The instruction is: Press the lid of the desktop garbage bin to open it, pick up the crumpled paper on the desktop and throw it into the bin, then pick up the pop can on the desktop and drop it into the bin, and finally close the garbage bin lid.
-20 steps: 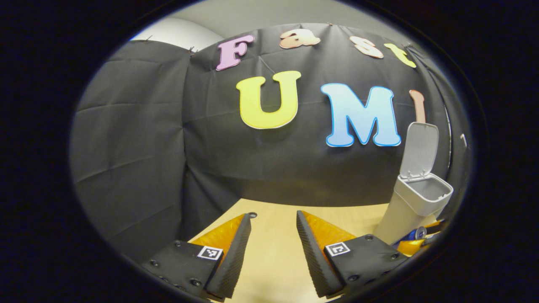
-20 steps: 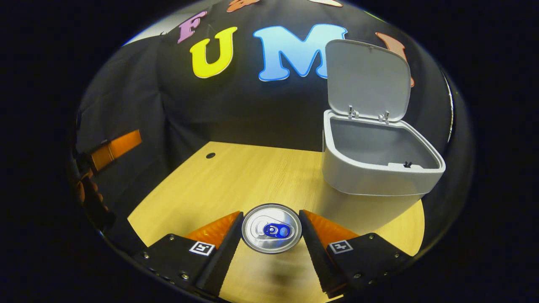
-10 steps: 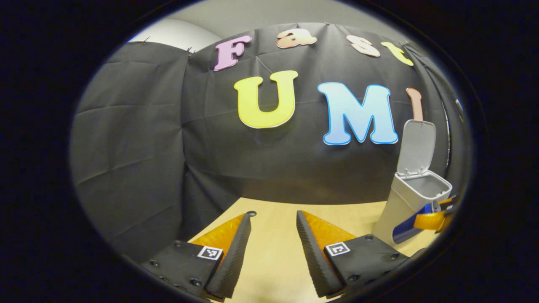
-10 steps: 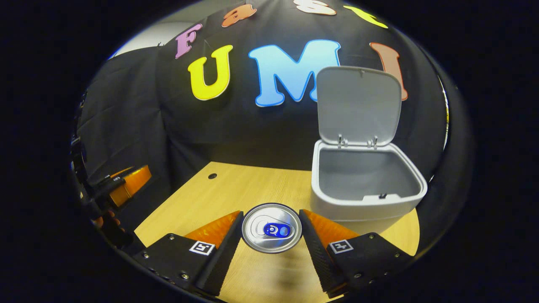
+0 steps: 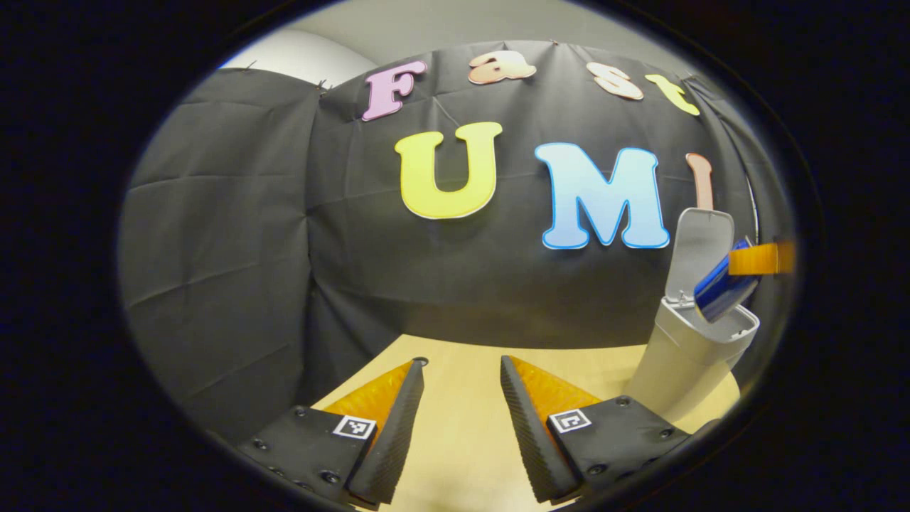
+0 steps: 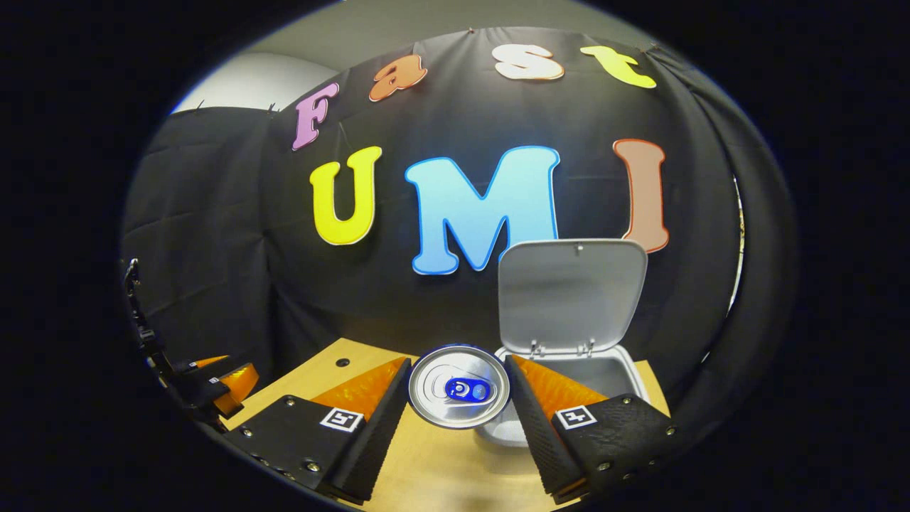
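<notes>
Raised since the earlier frame, the right gripper [image 6: 458, 387] pinches the pop can [image 6: 458, 386] over the bin [image 6: 569, 377], lid [image 6: 572, 295] at 12 o'clock. Light, smooth, dentable: grip mid-body. Left gripper [image 5: 458, 419] fingers spread.

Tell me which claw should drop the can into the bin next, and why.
Right. The right claw is shut on the pop can and, in the left gripper view, holds it tilted over the bin, whose lid stands up. The left claw is open over the table, off to the side.
</notes>
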The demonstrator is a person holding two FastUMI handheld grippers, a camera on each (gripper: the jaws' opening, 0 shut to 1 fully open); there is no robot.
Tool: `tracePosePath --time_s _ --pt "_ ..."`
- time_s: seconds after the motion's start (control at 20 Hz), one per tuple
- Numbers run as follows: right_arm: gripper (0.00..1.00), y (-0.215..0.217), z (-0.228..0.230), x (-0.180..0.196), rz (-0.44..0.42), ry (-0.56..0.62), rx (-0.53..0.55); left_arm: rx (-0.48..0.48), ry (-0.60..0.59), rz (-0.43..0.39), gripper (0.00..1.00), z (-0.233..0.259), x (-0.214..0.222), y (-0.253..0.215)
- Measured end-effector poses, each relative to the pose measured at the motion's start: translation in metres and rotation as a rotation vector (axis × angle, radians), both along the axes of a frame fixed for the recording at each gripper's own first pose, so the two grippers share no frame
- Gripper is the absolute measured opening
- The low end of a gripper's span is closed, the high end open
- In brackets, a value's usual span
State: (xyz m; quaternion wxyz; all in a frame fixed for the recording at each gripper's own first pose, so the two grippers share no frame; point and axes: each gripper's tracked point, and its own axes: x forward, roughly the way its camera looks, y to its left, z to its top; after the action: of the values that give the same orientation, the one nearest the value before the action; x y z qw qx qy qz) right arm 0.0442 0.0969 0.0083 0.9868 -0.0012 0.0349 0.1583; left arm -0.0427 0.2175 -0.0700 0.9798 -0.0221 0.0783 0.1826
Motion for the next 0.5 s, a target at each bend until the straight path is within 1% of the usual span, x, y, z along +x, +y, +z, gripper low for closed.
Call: tracePosePath --time_s 0.15,0.3,0.35,0.4,0.45,0.5 --pt "0.83 -0.027 0.008 0.018 -0.060 -0.027 -0.031 -0.010 0.002 0.013 0.81 -0.003 -0.002 0.003" --pt "0.83 -0.051 -0.002 0.031 -0.117 0.003 -0.056 -0.016 0.008 0.024 0.81 -0.006 -0.004 0.007" --pt "0.83 -0.057 -0.008 0.034 -0.134 0.015 -0.062 -0.016 0.008 0.029 0.74 -0.007 -0.005 0.007" --pt "0.83 -0.064 -0.012 0.037 -0.149 0.024 -0.065 -0.016 0.009 0.034 0.74 -0.007 -0.006 0.008" --pt "0.83 -0.072 -0.016 0.039 -0.163 0.035 -0.067 -0.014 0.010 0.039 0.81 -0.007 -0.006 0.009" --pt "0.83 -0.076 -0.019 0.041 -0.173 0.045 -0.068 -0.014 0.010 0.041 0.81 -0.007 -0.007 0.010"
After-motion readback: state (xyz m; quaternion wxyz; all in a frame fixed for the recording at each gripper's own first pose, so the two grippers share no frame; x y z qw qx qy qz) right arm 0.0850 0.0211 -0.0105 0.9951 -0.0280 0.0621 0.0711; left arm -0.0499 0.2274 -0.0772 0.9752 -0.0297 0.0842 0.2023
